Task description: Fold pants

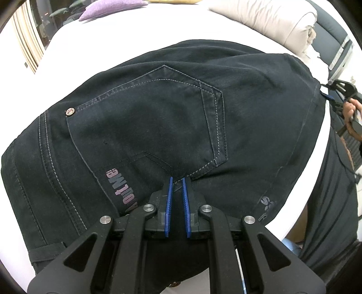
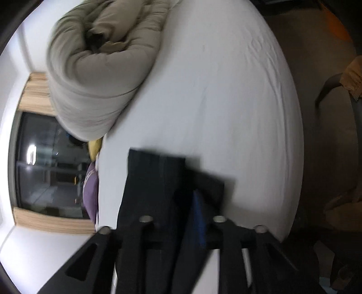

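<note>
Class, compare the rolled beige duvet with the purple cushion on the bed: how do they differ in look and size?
The beige duvet is a bulky rolled bundle; the purple cushion is a flat, far smaller pillow. The duvet is pale beige with deep folds, while the cushion is purple and smooth. Both are soft bedding lying on the white bed, away from the pants.

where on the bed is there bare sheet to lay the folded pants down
Bare white sheet runs between the rolled beige duvet and the bed's far edge, beyond the pants. A narrower strip lies between the pants and the purple pillow. It is crowded by the duvet, and where the left tongs and right tongs grip the dark cloth.
</note>
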### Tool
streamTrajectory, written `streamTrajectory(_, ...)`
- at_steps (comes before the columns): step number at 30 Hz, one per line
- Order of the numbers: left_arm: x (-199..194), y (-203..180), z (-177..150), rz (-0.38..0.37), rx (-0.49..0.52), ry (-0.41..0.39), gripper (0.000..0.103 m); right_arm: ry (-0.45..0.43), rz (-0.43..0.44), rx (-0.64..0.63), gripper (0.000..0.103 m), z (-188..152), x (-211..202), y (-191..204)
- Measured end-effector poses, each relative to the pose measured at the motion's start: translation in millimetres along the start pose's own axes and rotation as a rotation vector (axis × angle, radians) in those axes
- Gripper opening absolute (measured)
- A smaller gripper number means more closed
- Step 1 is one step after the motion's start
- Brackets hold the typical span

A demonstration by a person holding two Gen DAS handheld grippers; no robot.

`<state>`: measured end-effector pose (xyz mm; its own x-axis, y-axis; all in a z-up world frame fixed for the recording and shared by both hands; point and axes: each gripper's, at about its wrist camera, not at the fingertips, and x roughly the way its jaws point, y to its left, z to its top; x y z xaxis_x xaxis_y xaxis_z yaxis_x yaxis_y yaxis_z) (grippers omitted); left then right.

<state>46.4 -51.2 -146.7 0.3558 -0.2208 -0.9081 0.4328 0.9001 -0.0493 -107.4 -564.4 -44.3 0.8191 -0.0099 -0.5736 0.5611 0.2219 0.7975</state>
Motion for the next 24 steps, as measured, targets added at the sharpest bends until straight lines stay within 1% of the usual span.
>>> streamTrajectory(1,-0.3,-1.9,-0.5,0.009,0.006,-0.001,0.009,0.000,0.023,-0.004,0.042,-5.1,9.1,5.6)
streamTrajectory(2,-0.2,-3.8,-0.4,0.014,0.008,-0.001,0.009,0.008,0.049,0.002,0.043,-8.7,10.1,6.8)
streamTrajectory(4,-0.3,-7.2,-0.1,0.022,0.012,0.000,0.009,0.031,0.064,0.015,0.043,-14.8,21.5,18.8)
streamTrajectory(10,-2.4,-12.4,1.0,0.035,0.008,-0.003,0.009,0.091,0.099,0.072,0.043,-32.0,42.1,25.5)
streamTrajectory(11,-2.8,-12.6,1.2,0.036,0.009,-0.002,0.009,0.100,0.105,0.065,0.031,-33.6,45.3,28.4)
streamTrajectory(12,-2.8,-13.2,1.5,0.035,0.009,-0.001,0.009,0.111,0.103,0.046,0.016,-34.2,48.4,32.4)
streamTrajectory(13,-2.9,-12.5,1.0,0.034,0.010,-0.001,0.009,0.118,0.094,0.031,0.005,-34.3,49.6,35.1)
streamTrajectory(14,-3.2,-11.9,1.1,0.031,0.013,0.000,0.009,0.108,0.080,0.031,0.004,-33.3,47.4,36.7)
streamTrajectory(16,-3.6,-10.1,1.8,0.020,0.013,0.003,0.009,0.075,0.085,0.018,0.004,-31.1,34.8,39.3)
streamTrajectory(19,-5.1,-4.9,4.2,-0.001,0.009,0.005,0.009,0.023,0.051,-0.037,0.004,-28.5,7.4,38.8)
streamTrajectory(21,-5.5,-2.4,4.9,-0.010,0.009,0.006,0.009,0.002,-0.012,-0.035,0.004,-26.7,-2.8,24.7)
streamTrajectory(23,-6.5,0.0,5.4,-0.018,0.008,0.005,0.009,0.011,-0.070,0.013,0.003,-25.5,0.2,-1.2)
streamTrajectory(24,-6.7,2.5,5.4,-0.022,0.007,0.004,0.009,0.010,-0.079,-0.007,0.002,-26.9,4.6,-7.8)
